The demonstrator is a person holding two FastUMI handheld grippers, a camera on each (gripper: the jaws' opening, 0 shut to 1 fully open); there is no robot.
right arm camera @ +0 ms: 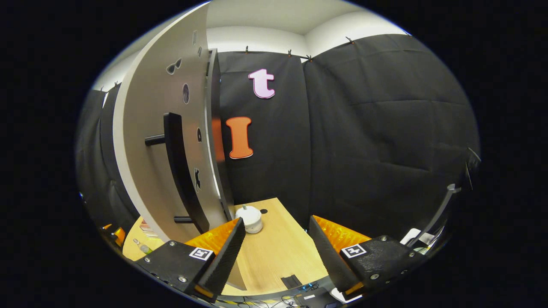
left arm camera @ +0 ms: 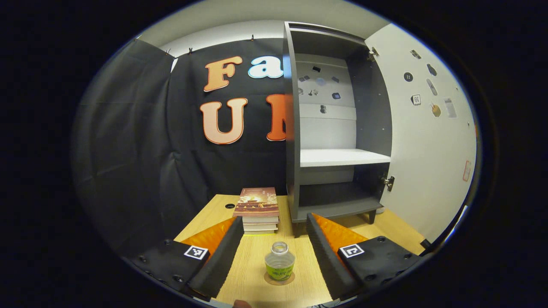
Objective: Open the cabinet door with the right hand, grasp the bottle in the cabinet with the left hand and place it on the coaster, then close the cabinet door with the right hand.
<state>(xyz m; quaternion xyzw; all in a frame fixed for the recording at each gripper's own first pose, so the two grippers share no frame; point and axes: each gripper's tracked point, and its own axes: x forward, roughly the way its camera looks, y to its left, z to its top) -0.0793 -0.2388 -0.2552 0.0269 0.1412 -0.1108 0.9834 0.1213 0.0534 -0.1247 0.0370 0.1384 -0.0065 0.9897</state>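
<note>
The left gripper (left arm camera: pixel 275 252) hangs with its jaws spread wide, gripping nothing: two wedge-shaped fingers (left arm camera: pixel 220 256) faced with ribbed black pads and backed with orange plastic. Between them, touching neither, the bottle (left arm camera: pixel 279 266) stands upright on the round coaster (left arm camera: pixel 279 280); it is clear plastic, capless, with a green label band. Both sit on the pale wood-grain table (left arm camera: pixel 252 256). Farther back lies a short stack of books (left arm camera: pixel 257 209), and just beside it stands the cabinet (left arm camera: pixel 334 141), a grey box on short legs with a white shelf and bare compartments. Its flat white door (left arm camera: pixel 424 137), dotted with small stickers, is swung fully open on metal hinges.

The right gripper (right arm camera: pixel 276 252) is likewise released, holding nothing. Just left of its left finger is the outer face of the door (right arm camera: pixel 145 145), carrying a long black bar handle (right arm camera: pixel 182 171) on two posts. Beyond sits a small rounded white object (right arm camera: pixel 250 218) on the table.
</note>
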